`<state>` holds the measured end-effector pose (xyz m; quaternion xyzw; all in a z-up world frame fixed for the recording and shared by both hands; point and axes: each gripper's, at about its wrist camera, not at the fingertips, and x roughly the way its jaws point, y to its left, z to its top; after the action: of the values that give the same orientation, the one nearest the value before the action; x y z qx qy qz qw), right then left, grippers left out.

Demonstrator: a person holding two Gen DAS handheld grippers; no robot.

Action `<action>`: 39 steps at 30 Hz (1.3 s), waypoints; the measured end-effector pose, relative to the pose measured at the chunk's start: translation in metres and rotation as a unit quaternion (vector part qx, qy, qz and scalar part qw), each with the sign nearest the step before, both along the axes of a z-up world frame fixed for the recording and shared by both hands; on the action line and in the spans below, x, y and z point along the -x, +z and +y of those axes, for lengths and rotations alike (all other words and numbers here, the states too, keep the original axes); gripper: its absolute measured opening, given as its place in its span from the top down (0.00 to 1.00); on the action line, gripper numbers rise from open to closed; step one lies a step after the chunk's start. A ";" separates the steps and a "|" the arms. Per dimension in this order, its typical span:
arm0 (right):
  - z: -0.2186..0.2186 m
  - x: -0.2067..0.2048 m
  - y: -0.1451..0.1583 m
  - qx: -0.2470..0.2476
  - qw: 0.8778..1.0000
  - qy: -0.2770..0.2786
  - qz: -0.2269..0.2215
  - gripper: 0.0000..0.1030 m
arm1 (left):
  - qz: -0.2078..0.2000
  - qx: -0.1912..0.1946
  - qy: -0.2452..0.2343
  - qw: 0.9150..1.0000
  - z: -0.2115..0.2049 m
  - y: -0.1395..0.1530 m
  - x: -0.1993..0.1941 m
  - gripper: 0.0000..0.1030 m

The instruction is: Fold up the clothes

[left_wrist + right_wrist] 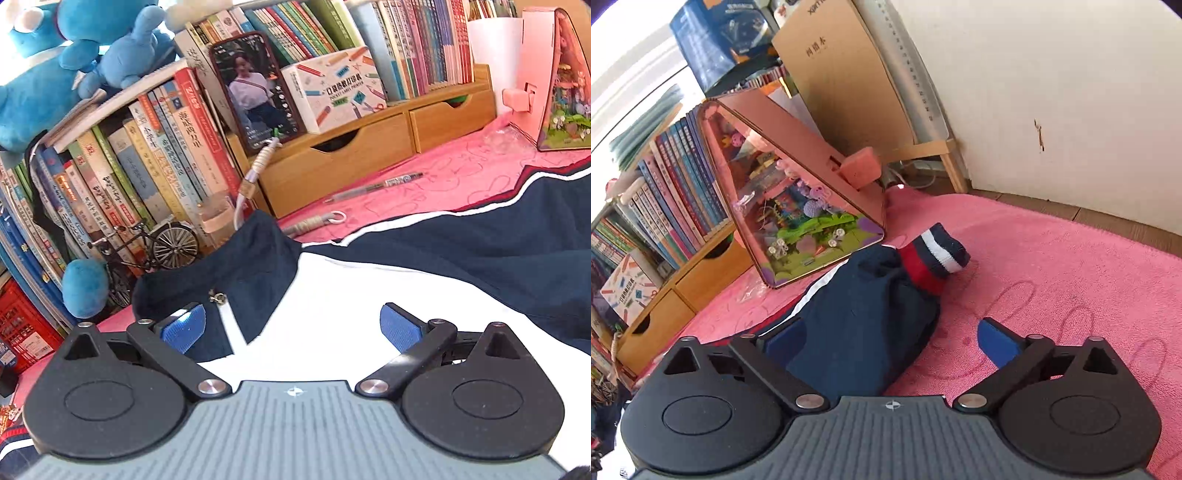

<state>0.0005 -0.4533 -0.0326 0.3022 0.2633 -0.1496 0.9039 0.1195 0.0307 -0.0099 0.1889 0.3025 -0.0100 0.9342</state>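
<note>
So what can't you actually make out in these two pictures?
- Jacket, left wrist view: its lower half is hidden under the left gripper body.
- Sleeve, right wrist view: where it joins the jacket is hidden under the right gripper.
- Book spines, left wrist view: titles too small.

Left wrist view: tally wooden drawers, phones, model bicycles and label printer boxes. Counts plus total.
Wooden drawers: 2
Phone: 1
Model bicycle: 1
Label printer box: 1
Total: 5
</note>
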 end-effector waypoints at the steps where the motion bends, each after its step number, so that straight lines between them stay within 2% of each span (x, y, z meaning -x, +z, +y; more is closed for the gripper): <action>1: -0.005 -0.007 -0.004 -0.018 1.000 0.011 0.001 0.00 | 0.007 0.003 0.003 1.000 -0.003 -0.004 -0.002 0.01; 2: -0.007 -0.015 -0.008 -0.027 0.999 0.022 -0.001 0.02 | 0.014 0.006 0.006 1.000 -0.007 -0.009 -0.005 0.01; 3: -0.009 -0.023 -0.010 -0.031 0.999 0.031 -0.001 0.09 | 0.018 0.007 0.010 1.000 -0.008 -0.012 -0.005 0.01; 4: -0.007 -0.031 -0.009 -0.012 0.999 0.027 0.011 0.40 | 0.022 0.009 0.014 1.000 -0.010 -0.016 -0.006 0.01; 5: -0.005 -0.037 -0.008 0.007 0.999 0.024 0.022 0.86 | 0.026 0.011 0.018 0.999 -0.011 -0.019 -0.006 0.01; 6: -0.004 -0.043 -0.004 0.022 0.999 0.021 0.025 0.91 | 0.026 0.016 0.018 0.999 -0.010 -0.020 -0.006 0.01; 8: -0.003 -0.044 0.007 0.077 0.997 -0.003 0.010 0.91 | 0.027 0.025 0.018 0.999 -0.008 -0.022 -0.007 0.00; 11: 0.000 -0.051 0.024 0.198 0.980 -0.015 -0.001 0.91 | 0.029 0.038 0.019 0.999 -0.004 -0.025 -0.007 0.00; 12: -0.001 -0.056 0.026 0.220 0.975 -0.014 -0.002 0.91 | 0.030 0.043 0.019 0.998 -0.003 -0.027 -0.007 0.00; 15: -0.003 -0.074 0.023 0.248 0.969 -0.005 0.010 0.90 | 0.027 0.049 0.020 0.998 -0.001 -0.028 -0.009 0.00; 18: -0.004 -0.092 0.007 0.265 0.963 -0.003 0.040 0.89 | 0.027 0.058 0.024 0.998 0.001 -0.029 -0.012 0.00; 21: -0.013 -0.104 -0.014 0.242 0.966 -0.004 0.088 0.84 | 0.031 0.053 0.025 0.998 0.002 -0.027 -0.013 0.00; 24: -0.027 -0.107 -0.015 0.208 0.973 -0.009 0.104 0.68 | 0.031 0.029 0.026 0.999 0.004 -0.018 -0.002 0.01; 26: -0.019 -0.099 -0.006 0.246 0.960 -0.023 0.130 0.32 | 0.025 0.019 0.021 0.999 0.011 -0.009 0.012 0.01; 27: -0.015 -0.094 -0.001 0.265 0.954 -0.029 0.139 0.26 | 0.015 0.019 0.016 1.000 0.021 0.001 0.028 0.01; 29: 0.000 -0.068 0.011 0.303 0.946 -0.030 0.113 0.14 | 0.004 0.023 0.024 0.999 0.044 0.012 0.056 0.00; 30: 0.008 -0.056 0.017 0.306 0.946 -0.028 0.101 0.12 | 0.000 0.026 0.033 0.999 0.056 0.016 0.070 0.00; 31: 0.016 -0.047 0.022 0.299 0.950 -0.019 0.089 0.11 | -0.004 0.029 0.042 0.999 0.068 0.020 0.085 0.00; 33: 0.041 -0.034 0.033 0.278 0.958 0.030 0.058 0.11 | -0.002 0.049 0.077 0.996 0.104 0.023 0.114 0.00; 35: 0.068 -0.022 0.043 0.256 0.963 0.080 0.027 0.11 | 0.000 0.053 0.119 0.991 0.135 0.022 0.132 0.00; 37: 0.111 -0.017 0.052 0.238 0.959 0.156 -0.001 0.10 | 0.003 0.050 0.166 0.985 0.163 0.018 0.146 0.00; 39: 0.159 -0.016 0.062 0.221 0.947 0.231 -0.024 0.09 | 0.000 0.057 0.224 0.973 0.201 0.016 0.153 0.00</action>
<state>0.0164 -0.2947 0.0294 0.0288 0.2643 0.0165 0.9639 -0.0340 0.2317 0.0057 0.0625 0.3357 0.1818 0.9221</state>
